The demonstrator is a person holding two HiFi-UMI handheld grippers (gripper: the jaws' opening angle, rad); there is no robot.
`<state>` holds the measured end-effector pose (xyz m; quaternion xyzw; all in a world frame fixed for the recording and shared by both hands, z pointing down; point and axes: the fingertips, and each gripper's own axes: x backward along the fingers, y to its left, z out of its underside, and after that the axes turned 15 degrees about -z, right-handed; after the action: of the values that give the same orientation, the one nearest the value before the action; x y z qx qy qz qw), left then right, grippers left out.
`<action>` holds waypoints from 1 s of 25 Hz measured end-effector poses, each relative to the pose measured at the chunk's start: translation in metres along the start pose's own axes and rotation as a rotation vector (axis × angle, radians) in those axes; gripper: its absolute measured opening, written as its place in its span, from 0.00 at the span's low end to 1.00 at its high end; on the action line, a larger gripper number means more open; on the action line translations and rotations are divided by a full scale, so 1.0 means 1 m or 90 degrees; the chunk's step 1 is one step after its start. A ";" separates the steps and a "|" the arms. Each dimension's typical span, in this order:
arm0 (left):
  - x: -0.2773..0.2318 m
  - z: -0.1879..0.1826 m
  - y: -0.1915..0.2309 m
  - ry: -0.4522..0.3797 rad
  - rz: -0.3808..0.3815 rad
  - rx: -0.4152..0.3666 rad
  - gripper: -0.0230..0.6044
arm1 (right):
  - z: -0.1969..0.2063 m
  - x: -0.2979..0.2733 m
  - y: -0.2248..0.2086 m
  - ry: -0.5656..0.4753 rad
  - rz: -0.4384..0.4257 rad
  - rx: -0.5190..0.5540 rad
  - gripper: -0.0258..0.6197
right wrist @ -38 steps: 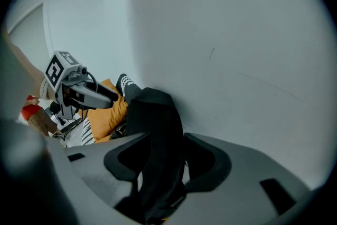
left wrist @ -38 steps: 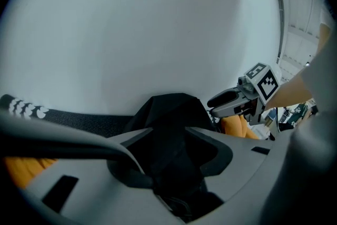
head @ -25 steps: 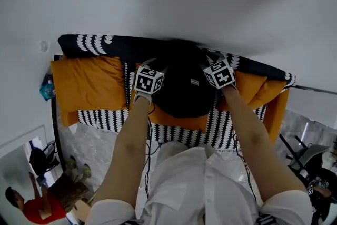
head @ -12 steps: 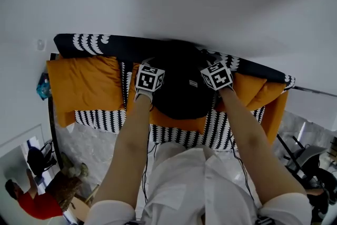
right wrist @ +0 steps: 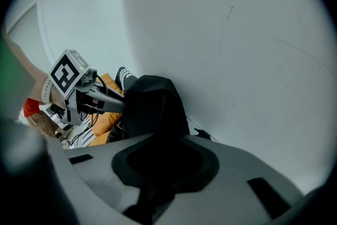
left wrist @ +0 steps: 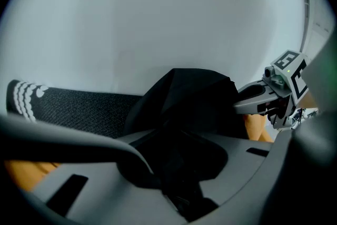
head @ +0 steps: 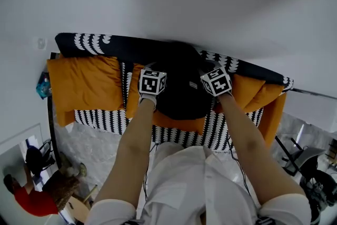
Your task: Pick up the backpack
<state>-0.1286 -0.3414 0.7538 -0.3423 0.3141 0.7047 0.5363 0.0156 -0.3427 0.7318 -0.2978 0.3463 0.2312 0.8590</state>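
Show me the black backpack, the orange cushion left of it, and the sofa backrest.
black backpack [head: 181,89]: head view, middle of its body.
orange cushion [head: 87,84]: head view, its centre.
sofa backrest [head: 126,49]: head view, dark top edge.

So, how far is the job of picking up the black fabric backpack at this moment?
Done: the left gripper and the right gripper are at the black fabric backpack, one on each side. In hand: both pairs of jaws are closing, with its fabric between them. Left: the lift; the backpack rests on the orange cushion.
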 end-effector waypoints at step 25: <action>0.081 0.051 -0.034 0.020 0.059 0.005 0.12 | 0.041 0.051 0.080 -0.064 -0.029 -0.068 0.11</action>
<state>-0.1188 -0.2486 0.7143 -0.3361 0.3405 0.7221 0.4997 0.0194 -0.2485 0.6906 -0.3393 0.2833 0.2443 0.8631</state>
